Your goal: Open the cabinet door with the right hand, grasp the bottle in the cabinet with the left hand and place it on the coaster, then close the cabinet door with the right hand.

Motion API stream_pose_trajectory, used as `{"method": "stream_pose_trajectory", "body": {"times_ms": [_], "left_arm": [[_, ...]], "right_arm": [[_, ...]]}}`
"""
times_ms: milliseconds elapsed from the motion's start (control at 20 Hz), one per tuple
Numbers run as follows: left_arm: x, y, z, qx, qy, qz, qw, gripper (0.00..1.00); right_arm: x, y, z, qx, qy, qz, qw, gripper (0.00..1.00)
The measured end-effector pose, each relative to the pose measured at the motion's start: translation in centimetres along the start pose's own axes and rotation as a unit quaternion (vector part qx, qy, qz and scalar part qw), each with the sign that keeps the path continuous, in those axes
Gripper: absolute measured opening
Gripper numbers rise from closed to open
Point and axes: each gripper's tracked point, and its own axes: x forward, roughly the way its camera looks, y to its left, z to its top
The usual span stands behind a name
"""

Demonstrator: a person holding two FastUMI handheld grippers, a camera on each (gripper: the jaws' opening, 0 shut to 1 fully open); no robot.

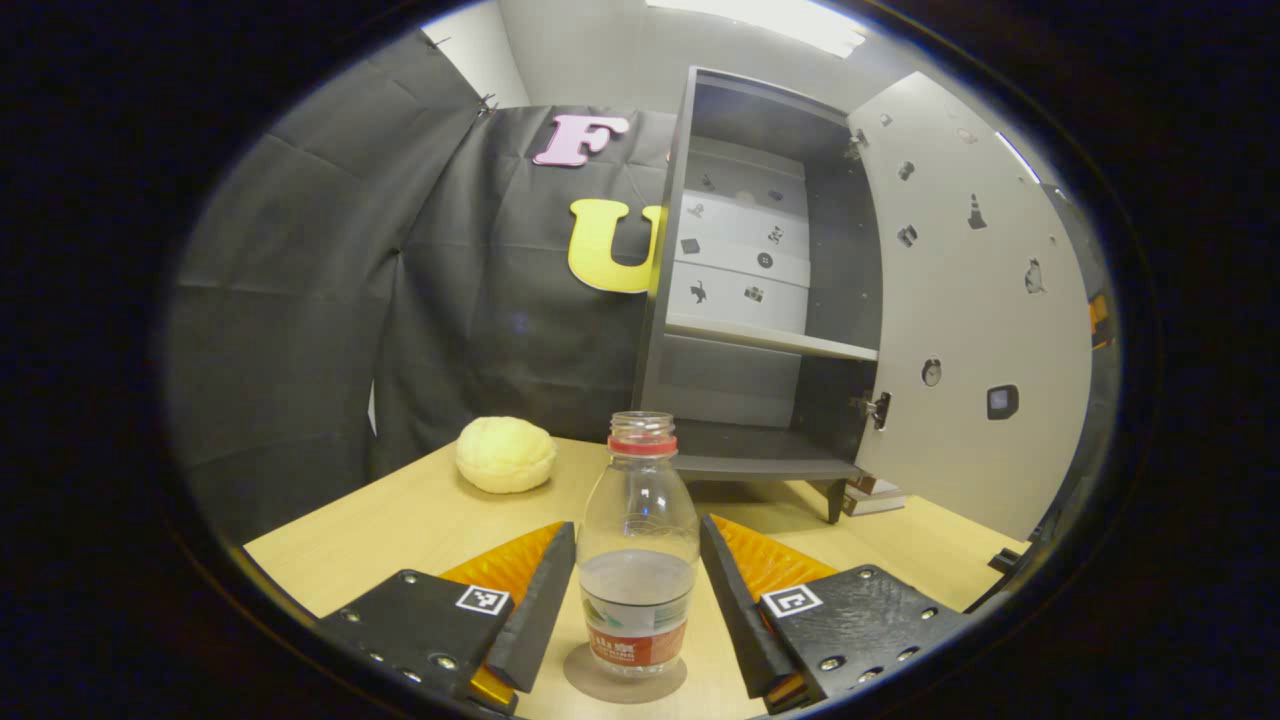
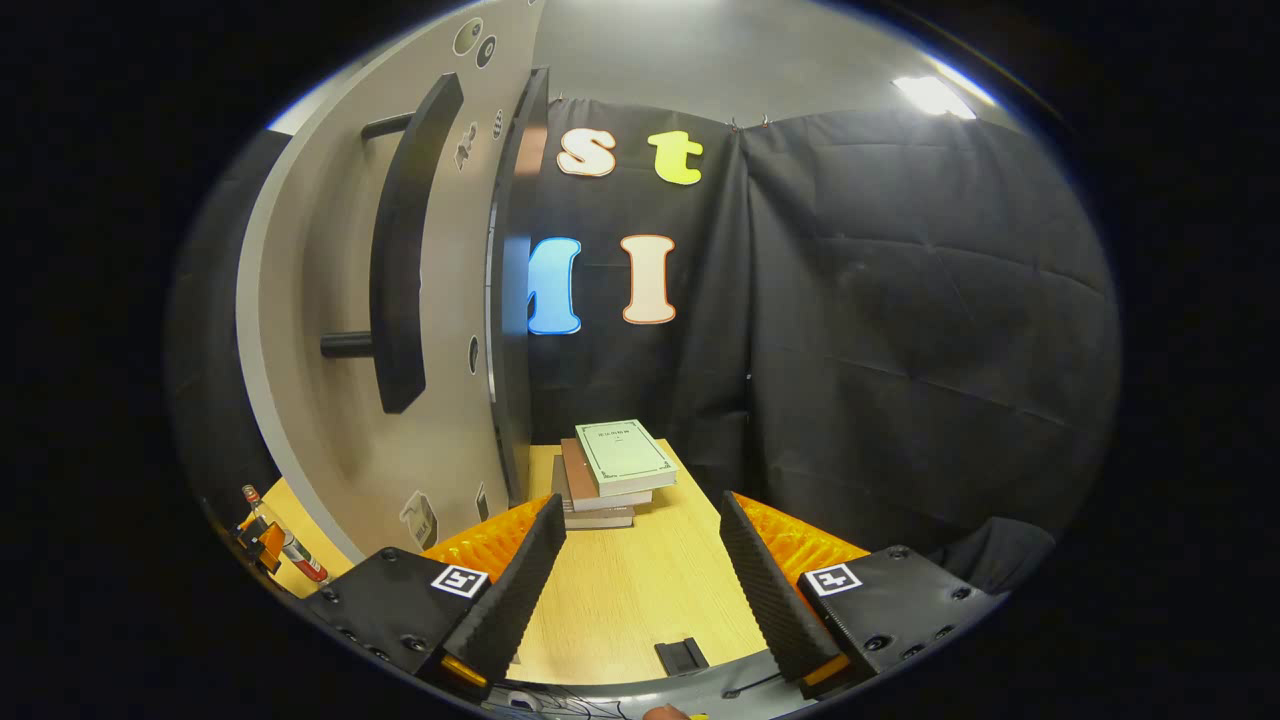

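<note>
Clear plastic bottle with red neck ring (image 1: 638, 560) stands upright on the round grey coaster (image 1: 600, 685) on the tabletop (image 1: 400, 520). Left hand-held gripper (image 1: 636, 590) brackets it, fingers spread, not touching, so the placing looks done. Right hand-held gripper (image 2: 640, 570), wide open and empty, waits beside the grey cabinet door (image 2: 320, 400), likely for closing.

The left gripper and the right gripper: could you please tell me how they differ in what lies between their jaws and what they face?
The left gripper has the bottle standing on the coaster between its open jaws; the right gripper has only bare table between its jaws. The left gripper faces the open cabinet; the right gripper faces the door's handle and a stack of books. Both have jaws spread apart, gripping nothing.
</note>
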Motion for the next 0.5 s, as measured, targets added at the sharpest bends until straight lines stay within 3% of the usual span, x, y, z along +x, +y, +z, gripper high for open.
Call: {"method": "stream_pose_trajectory", "body": {"times_ms": [100,450,500], "left_arm": [[-0.3,0.2,-0.4,0.008,-0.006,0.009,1.000,0.73],[-0.6,0.0,-2.1,0.025,-0.023,0.031,0.999,0.76],[-0.6,-0.1,-2.3,0.026,-0.021,0.034,0.999,0.76]], "right_arm": [[-0.1,-0.2,-0.3,0.002,0.003,0.000,1.000,0.99],[-0.1,-0.5,-0.6,-0.008,0.010,0.007,1.000,0.99],[-0.1,-0.5,-0.5,-0.009,0.011,0.007,1.000,0.94]]}}
